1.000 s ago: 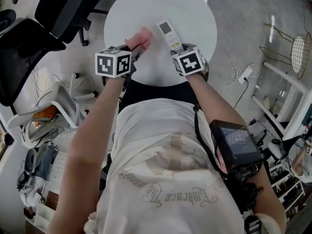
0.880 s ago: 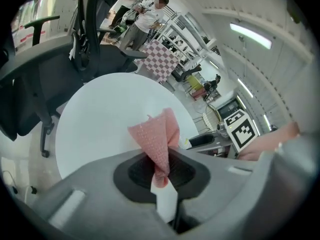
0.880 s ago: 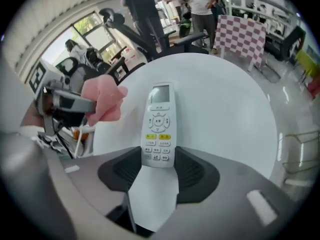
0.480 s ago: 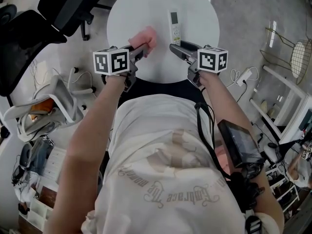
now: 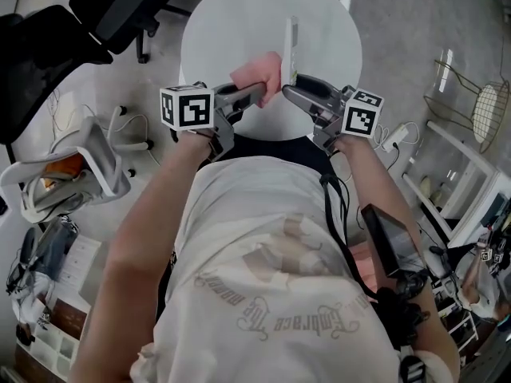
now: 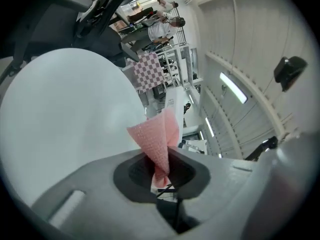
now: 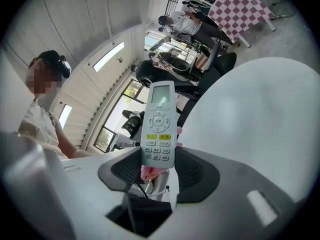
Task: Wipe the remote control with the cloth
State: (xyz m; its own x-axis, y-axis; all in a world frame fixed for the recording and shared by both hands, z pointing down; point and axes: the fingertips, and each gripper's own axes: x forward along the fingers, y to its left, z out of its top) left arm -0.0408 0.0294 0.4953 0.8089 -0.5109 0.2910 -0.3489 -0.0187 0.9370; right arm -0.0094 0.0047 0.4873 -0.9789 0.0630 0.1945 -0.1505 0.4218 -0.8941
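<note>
The left claw [image 5: 260,93] pinches the pink cloth [image 5: 259,72]. The right claw [image 5: 288,92] clamps the remote control [image 5: 292,42]. The cloth sits at the remote's nine o'clock, above the white bench [image 5: 227,22].

Bright, even daylight fills the head view; the round white bench [image 5: 239,30] carries a soft sheen without hard glare; shadows on the pale grey floor [image 5: 399,22] are faint. Both gripper views are fisheye, with black corners and walls bowing at the rim; a long ceiling light strip [image 6: 232,88] glows overexposed in the left one; in the right, tall windows [image 7: 131,91] blow out white, yet the slim white remote control [image 7: 159,129] stays sharp; the pink dimpled cloth [image 6: 157,136] shows its weave clearly.
</note>
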